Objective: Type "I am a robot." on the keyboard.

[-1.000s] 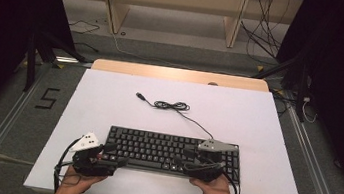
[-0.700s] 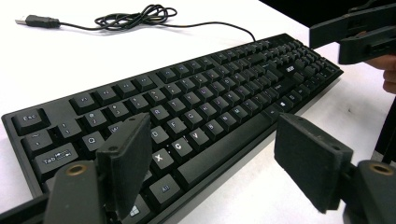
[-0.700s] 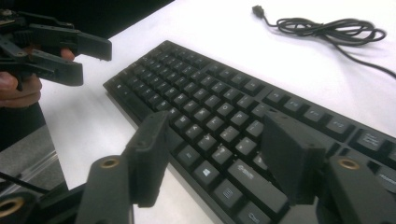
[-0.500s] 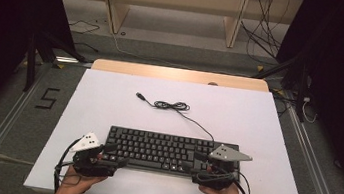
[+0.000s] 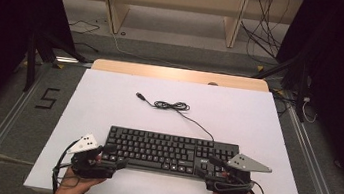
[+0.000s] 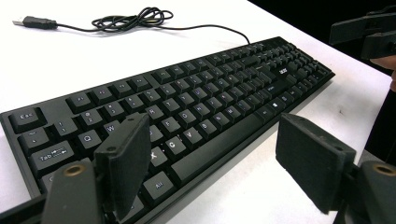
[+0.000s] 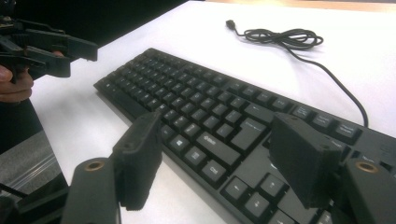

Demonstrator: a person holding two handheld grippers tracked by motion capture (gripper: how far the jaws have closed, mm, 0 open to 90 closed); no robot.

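Looking down from the high view, you have the black keyboard (image 5: 168, 152) lying flat on the white table (image 5: 108, 104), close to your edge, with its cable (image 5: 178, 109) running up from the back to a loose coil and the USB plug (image 5: 141, 95) resting beyond it on the bare tabletop; your left gripper (image 5: 118, 163) sits at the keyboard's left front corner and your right gripper (image 5: 203, 171) at its right front corner, each held in a hand coming in from below, the right one carrying a grey three-cornered plate (image 5: 247, 163) on top. Turning to the left gripper view, your left gripper (image 6: 212, 156) stands with its two black jaws spread wide, one over the keys at the near left corner and the other off the front edge above the table, neither pad pressing on the keyboard (image 6: 187, 107). Moving to the right gripper view, your right gripper (image 7: 217, 156) has just been opening and its jaws now stand well apart, with the keyboard's (image 7: 210, 116) front edge between them but nothing clamped; the other gripper (image 7: 46, 49) shows far off at the opposite end
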